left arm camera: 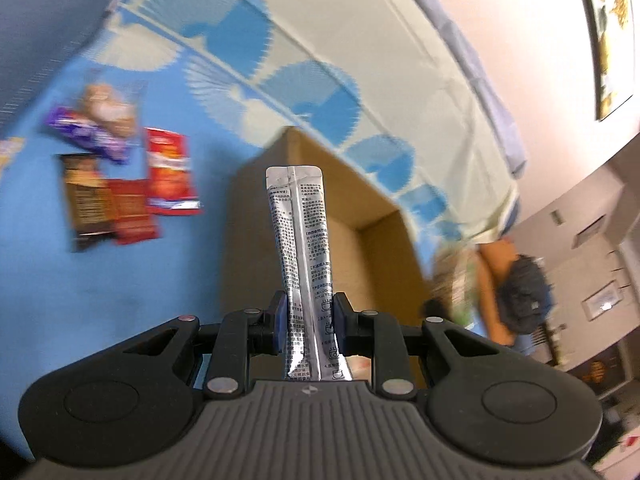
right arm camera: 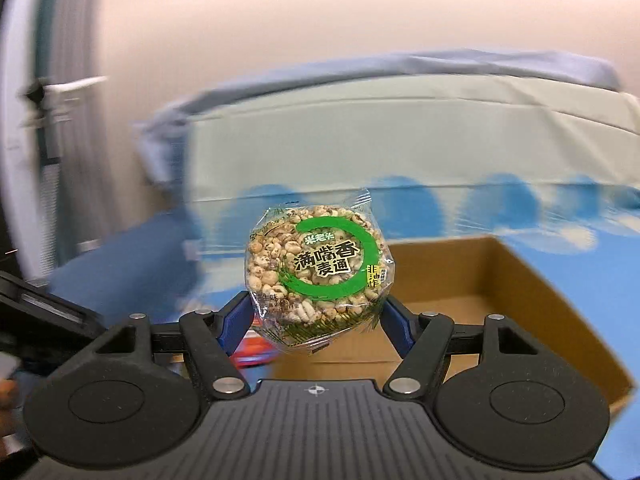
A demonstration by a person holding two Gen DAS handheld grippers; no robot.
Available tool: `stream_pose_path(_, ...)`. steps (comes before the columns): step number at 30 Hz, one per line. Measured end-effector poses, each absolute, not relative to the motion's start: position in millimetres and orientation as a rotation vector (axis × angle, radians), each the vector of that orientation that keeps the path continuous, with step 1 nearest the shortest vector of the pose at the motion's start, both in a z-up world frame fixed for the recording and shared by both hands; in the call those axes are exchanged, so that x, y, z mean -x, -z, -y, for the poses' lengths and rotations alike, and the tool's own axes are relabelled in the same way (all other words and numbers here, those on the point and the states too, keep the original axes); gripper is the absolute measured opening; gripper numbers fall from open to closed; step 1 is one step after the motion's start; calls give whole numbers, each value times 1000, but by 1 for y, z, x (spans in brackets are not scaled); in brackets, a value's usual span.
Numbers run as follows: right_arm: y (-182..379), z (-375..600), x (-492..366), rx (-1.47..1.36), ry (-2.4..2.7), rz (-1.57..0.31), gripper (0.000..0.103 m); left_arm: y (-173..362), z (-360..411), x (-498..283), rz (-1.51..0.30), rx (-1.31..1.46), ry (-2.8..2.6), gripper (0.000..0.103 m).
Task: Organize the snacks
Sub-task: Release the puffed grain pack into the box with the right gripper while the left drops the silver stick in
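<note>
In the left wrist view my left gripper is shut on a long silver stick sachet with small black print, held upright over an open cardboard box. In the right wrist view my right gripper is shut on a round puffed-grain cake packet with a green ring label, held above and in front of the same cardboard box. Both views are motion-blurred.
Several snack packets lie on the blue patterned cloth left of the box: a red packet, a brown bar, a purple wrapper. A person with a dark backpack stands at the right. A red item lies below my right gripper.
</note>
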State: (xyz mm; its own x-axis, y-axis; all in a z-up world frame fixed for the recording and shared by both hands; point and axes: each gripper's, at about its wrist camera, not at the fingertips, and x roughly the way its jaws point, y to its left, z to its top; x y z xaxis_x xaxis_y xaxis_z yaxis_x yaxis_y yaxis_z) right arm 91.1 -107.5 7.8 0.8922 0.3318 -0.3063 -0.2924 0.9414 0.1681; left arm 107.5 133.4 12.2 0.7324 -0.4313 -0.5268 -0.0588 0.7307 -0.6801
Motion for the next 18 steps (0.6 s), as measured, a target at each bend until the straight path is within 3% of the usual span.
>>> stream_pose_path(9, 11, 153, -126, -202, -135, -432, 71, -29, -62, -162, -723, 739, 296, 26)
stream_pose_path(18, 12, 160, -128, -228, -120, -434, 71, -29, -40, -174, -744, 733, 314, 26)
